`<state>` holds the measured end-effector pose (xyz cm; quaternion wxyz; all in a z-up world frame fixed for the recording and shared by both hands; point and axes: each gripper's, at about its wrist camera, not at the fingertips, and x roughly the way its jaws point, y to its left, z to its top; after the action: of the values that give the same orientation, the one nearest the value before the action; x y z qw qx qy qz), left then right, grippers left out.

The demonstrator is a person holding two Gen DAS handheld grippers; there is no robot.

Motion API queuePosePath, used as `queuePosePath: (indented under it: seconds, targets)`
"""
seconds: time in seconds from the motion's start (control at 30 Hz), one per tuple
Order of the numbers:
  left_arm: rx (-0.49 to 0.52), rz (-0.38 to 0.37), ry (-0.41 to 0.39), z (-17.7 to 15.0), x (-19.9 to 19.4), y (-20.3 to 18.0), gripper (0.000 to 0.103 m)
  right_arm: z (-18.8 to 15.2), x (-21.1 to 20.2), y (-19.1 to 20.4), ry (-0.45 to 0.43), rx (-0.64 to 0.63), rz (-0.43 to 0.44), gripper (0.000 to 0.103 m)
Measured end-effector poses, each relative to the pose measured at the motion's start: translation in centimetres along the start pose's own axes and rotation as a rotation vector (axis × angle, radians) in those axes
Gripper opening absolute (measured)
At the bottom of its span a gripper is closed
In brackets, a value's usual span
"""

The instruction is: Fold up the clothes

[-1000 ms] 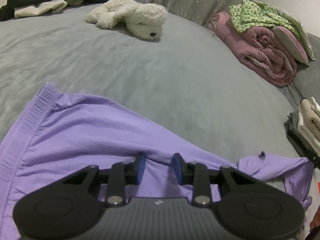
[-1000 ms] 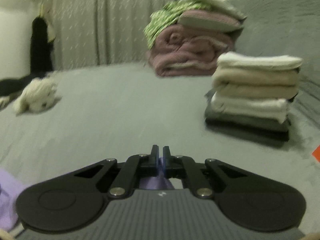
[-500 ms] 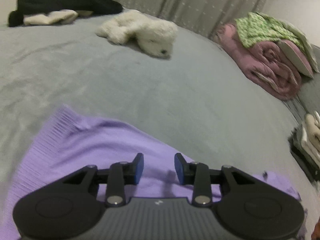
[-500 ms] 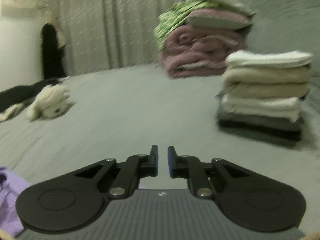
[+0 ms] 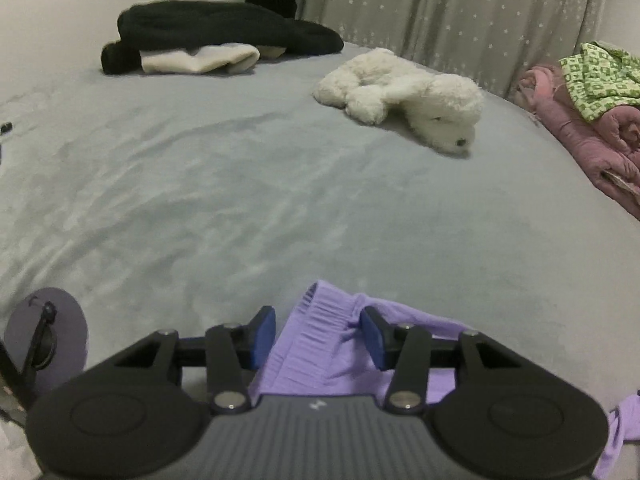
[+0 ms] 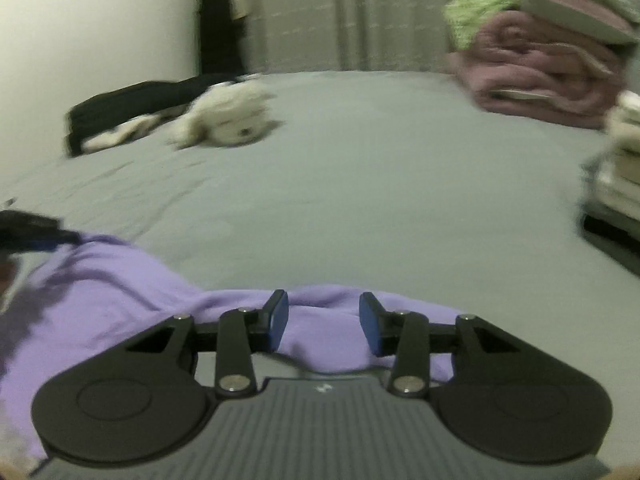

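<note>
Here the purple garment [image 5: 320, 344] lies rumpled, ribbed hem showing.

One purple garment [image 5: 320, 344], one white plush toy [image 5: 404, 100], one pink rolled quilt [image 5: 580, 136], two grippers.

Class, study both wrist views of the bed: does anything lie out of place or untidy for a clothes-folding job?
Yes. A white plush dog lies on its side mid-bed, and a black garment is heaped over a cream one at the far edge, unfolded. The purple garment is rumpled beneath both open grippers.
</note>
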<state>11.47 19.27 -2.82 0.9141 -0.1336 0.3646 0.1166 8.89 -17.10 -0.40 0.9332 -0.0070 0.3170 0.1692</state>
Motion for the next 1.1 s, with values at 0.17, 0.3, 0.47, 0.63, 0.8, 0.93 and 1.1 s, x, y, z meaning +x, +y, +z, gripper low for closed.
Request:
queuePosePath:
  seconds: [0.17, 0.3, 0.47, 0.63, 0.8, 0.93, 1.1]
  targets:
    - [-0.008, -0.040, 0.013, 0.2, 0.2, 0.5, 0.048, 2.1, 2.5, 3.2, 0.103, -0.161, 0.026, 0.044]
    - [-0.015, -0.071, 0.023, 0.4, 0.4, 0.9, 0.048, 3.3, 3.3, 0.7, 0.170, -0.001, -0.046, 0.044]
    - [-0.023, -0.102, 0.034, 0.6, 0.6, 1.4, 0.048, 3.3, 4.5, -3.0, 0.256, 0.330, 0.011, 0.044]
    - [-0.016, -0.104, 0.034, 0.6, 0.7, 1.2, 0.048, 2.9, 6.5, -3.2, 0.291, 0.456, -0.030, 0.012]
    - [0.002, -0.102, 0.031, 0.4, 0.5, 1.1, 0.048, 2.9, 3.5, -2.4, 0.216, 0.425, -0.069, 0.004]
    - [-0.006, -0.103, 0.032, 0.5, 0.5, 1.3, 0.047, 2.4, -0.5, -1.9, 0.162, 0.386, -0.090, 0.004]
    - [-0.008, -0.106, 0.031, 0.4, 0.4, 1.0, 0.044, 0.3, -3.9, -1.4, 0.153, 0.381, -0.100, 0.004]
